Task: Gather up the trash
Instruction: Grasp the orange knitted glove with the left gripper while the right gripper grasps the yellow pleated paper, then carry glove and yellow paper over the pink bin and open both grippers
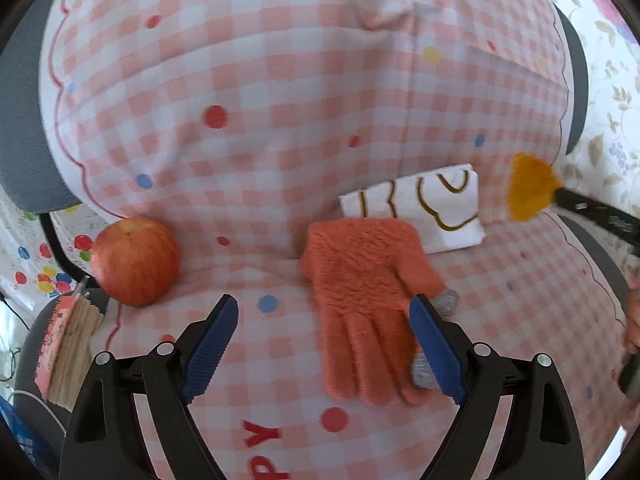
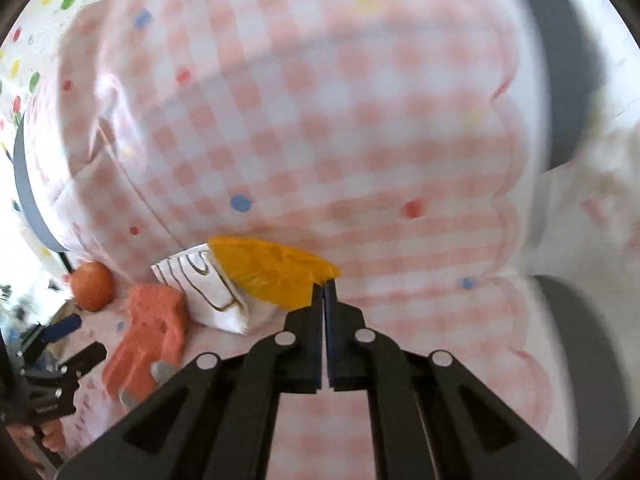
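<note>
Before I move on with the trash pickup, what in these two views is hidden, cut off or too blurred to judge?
- Trash container: in neither view.
- Orange glove: left wrist view, the left hand-held gripper, open, covers one grey fingertip.
- Yellow scrap: right wrist view, the shut right hand-held gripper hides the pinched edge; what material it is stays unclear.
- White packet: partly behind the scrap.
- Notebook-like item: left edge, cut off.

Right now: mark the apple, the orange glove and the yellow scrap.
apple (image 1: 135,261), left wrist view, middle of its skin.
orange glove (image 1: 360,276), left wrist view, palm.
yellow scrap (image 2: 272,272), right wrist view, centre of the sheet.
</note>
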